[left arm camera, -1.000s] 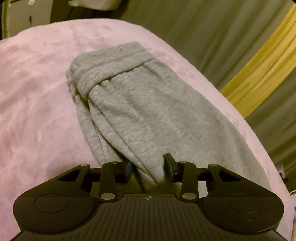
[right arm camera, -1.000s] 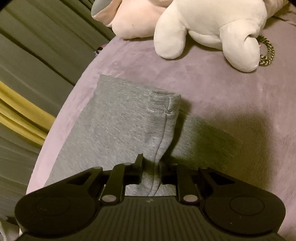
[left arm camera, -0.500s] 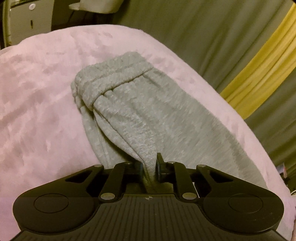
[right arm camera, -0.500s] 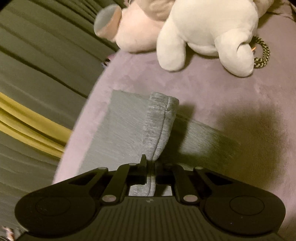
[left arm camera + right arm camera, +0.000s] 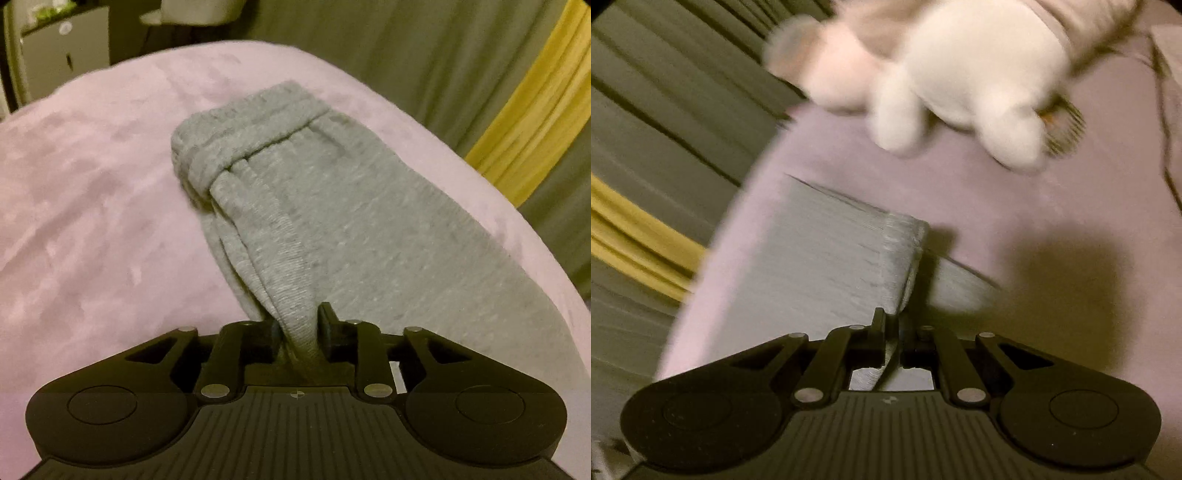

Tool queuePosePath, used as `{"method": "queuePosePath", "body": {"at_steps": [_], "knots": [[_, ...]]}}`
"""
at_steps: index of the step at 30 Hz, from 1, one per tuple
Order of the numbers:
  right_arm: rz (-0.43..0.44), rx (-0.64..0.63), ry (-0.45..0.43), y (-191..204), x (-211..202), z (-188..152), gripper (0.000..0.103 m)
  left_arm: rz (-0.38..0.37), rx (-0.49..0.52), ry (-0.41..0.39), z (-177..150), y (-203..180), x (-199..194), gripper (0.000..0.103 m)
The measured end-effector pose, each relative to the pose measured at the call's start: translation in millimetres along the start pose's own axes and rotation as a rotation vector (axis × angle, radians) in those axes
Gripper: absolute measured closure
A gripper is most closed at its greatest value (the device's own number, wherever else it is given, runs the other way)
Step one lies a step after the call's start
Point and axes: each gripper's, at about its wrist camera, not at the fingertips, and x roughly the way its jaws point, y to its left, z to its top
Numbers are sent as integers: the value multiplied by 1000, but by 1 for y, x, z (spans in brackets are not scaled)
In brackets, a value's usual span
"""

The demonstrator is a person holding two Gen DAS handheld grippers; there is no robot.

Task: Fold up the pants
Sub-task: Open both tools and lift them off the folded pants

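1. Pink plush blanket [image 5: 92,221] with a mottled, velvety nap covers the rounded surface under both grippers; olive pleated curtains [image 5: 388,48] with a yellow stripe [image 5: 528,122] hang beyond its edge.
2. Closest to the left gripper [image 5: 298,328], its black fingers [image 5: 327,325] pinch a bunched ridge of the grey pants [image 5: 351,221], the soft heathered knit rising into the narrow gap between the pads.
3. Ahead of that gripper the fabric fans out flat, ending at the far end in a ribbed, gathered waistband [image 5: 243,136] rolled into thick folds.
4. Ahead and to the left, past the blanket, stands a pale cabinet [image 5: 62,62].
5. Just in front of the right gripper [image 5: 897,325], its jaws are nearly closed on a thin upright fold of the pants [image 5: 812,266], which runs forward to a stitched hem corner [image 5: 905,236].
6. Flat grey cloth lies on both sides of that fold, on the blanket [image 5: 1015,206].
7. Farthest ahead, a white fuzzy plush toy [image 5: 960,66] lies blurred, with a braided cord [image 5: 1067,122] to its right.
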Motion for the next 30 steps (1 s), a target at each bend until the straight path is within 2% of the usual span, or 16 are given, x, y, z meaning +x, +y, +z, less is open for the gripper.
{"method": "queuePosePath", "body": {"at_steps": [1,2,3,4,6,8,10,14,15,19,22,23,24,25,26,30], "knots": [[-74,-30,-8,3,1,-1,96,25,-3,-9,1,-1,-5,45],[-122,-66,-21,7,0,-1,96,85,-3,-28,3,-3,-11,36],[-165,-95,-38,12,-3,-1,96,151,11,-60,4,-5,-17,29],[-195,-131,-67,19,-7,0,96,210,47,-105,5,-8,-25,29],[-176,-191,-135,32,-20,1,96,275,95,-177,2,-17,-39,28],[-127,-237,-153,46,-25,-1,95,294,137,-234,-2,-30,-51,26],[-70,-289,-131,66,-21,-8,92,271,171,-275,-7,-46,-59,19],[100,-428,-1,120,-4,-37,92,97,289,-258,-22,-79,-58,11],[141,-460,36,137,1,-45,91,83,326,-247,-28,-87,-53,9],[266,-609,144,216,20,-87,76,145,498,-178,-53,-116,-24,13],[373,-690,235,271,34,-118,70,173,508,-23,-62,-112,4,12],[426,-701,290,291,41,-128,62,167,490,-1,-60,-108,8,12],[479,-713,348,311,48,-138,56,153,474,-2,-58,-106,8,12],[519,-723,394,331,52,-151,41,147,467,-4,-58,-104,7,12],[551,-730,431,351,57,-163,34,153,472,-6,-59,-105,7,12],[675,-731,508,419,76,-203,26,193,503,-22,-66,-110,10,10]]}}
